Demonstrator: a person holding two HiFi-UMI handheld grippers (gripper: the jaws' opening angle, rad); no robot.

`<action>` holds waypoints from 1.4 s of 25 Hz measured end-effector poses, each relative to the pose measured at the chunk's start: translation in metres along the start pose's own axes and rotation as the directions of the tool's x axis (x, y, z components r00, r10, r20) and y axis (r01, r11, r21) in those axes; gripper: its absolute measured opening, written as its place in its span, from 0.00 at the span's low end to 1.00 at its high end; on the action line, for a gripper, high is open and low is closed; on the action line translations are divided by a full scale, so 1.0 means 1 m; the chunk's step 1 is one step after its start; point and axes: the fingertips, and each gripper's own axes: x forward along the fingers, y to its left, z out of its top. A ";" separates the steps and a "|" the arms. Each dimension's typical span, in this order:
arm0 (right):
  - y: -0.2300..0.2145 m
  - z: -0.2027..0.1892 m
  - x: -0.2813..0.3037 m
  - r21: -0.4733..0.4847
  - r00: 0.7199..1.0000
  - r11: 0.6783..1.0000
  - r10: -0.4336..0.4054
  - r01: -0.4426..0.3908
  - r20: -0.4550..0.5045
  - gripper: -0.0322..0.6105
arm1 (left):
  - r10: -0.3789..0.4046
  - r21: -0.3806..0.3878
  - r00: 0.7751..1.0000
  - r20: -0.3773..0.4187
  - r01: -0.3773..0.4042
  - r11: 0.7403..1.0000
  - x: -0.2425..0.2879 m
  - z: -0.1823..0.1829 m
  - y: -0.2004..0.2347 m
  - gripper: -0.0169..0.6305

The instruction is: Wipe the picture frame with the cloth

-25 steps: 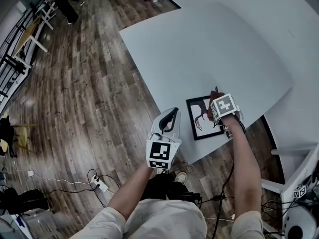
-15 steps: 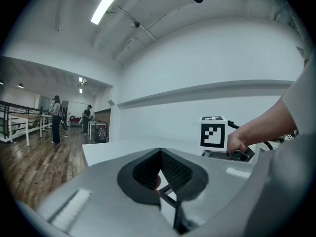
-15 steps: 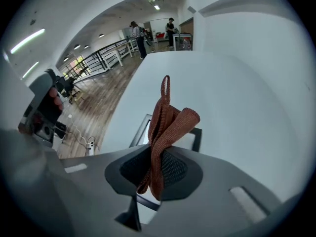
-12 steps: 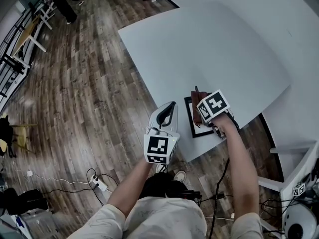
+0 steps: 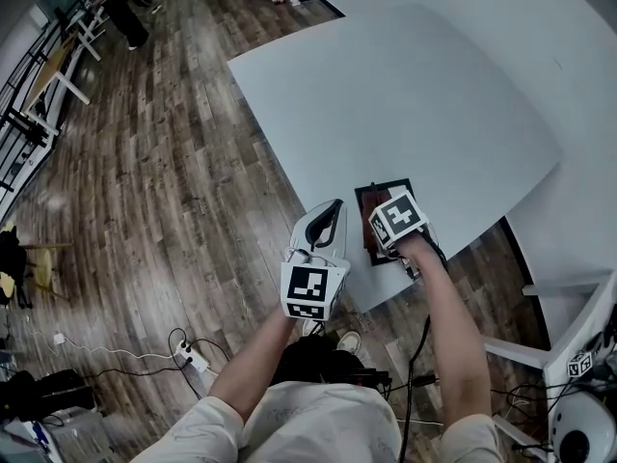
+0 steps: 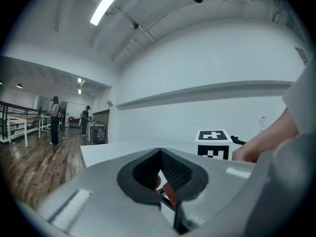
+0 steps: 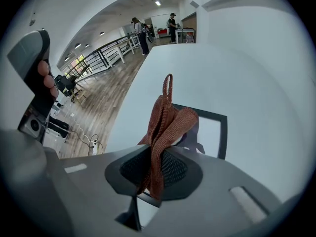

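Observation:
A black picture frame point(image 5: 390, 187) lies flat near the white table's point(image 5: 405, 95) front edge, mostly covered by my right gripper's marker cube in the head view. My right gripper point(image 5: 382, 230) is shut on a rust-brown cloth point(image 7: 165, 122), which stands folded over the frame's point(image 7: 223, 130) left part; the print under it is partly hidden. My left gripper point(image 5: 333, 210) hangs off the table's near-left edge, jaws shut with nothing between them. In the left gripper view my left gripper point(image 6: 160, 181) points toward the table and the right marker cube point(image 6: 213, 142).
Wooden floor surrounds the table on the left and front. A power strip with cables point(image 5: 193, 357) lies on the floor near the person's feet. White furniture point(image 5: 569, 345) stands at the right. People point(image 7: 140, 33) and railings are far off.
My right gripper has slid leftward across the frame with the cloth, ending over its left part. The left gripper has stayed almost still.

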 end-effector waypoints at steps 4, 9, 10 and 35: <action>-0.027 -0.019 -0.004 0.042 0.999 0.998 -0.046 0.047 -0.010 0.17 | -0.008 -0.008 1.000 -0.011 0.008 1.000 0.001 -0.003 -0.004 0.03; -0.071 -0.051 -0.020 0.095 0.993 0.989 -0.114 0.117 -0.034 0.17 | -0.020 -0.006 1.000 -0.010 0.020 1.000 0.005 -0.003 -0.012 0.03; -0.079 -0.056 -0.023 0.112 0.992 0.986 -0.123 0.126 -0.035 0.17 | -0.023 -0.006 1.000 -0.009 0.023 1.000 0.005 -0.003 -0.014 0.03; 0.019 -0.029 -0.012 0.018 0.999 1.000 -0.018 0.017 0.050 0.17 | -0.019 -0.020 1.000 -0.007 0.018 1.000 -0.001 -0.002 -0.007 0.03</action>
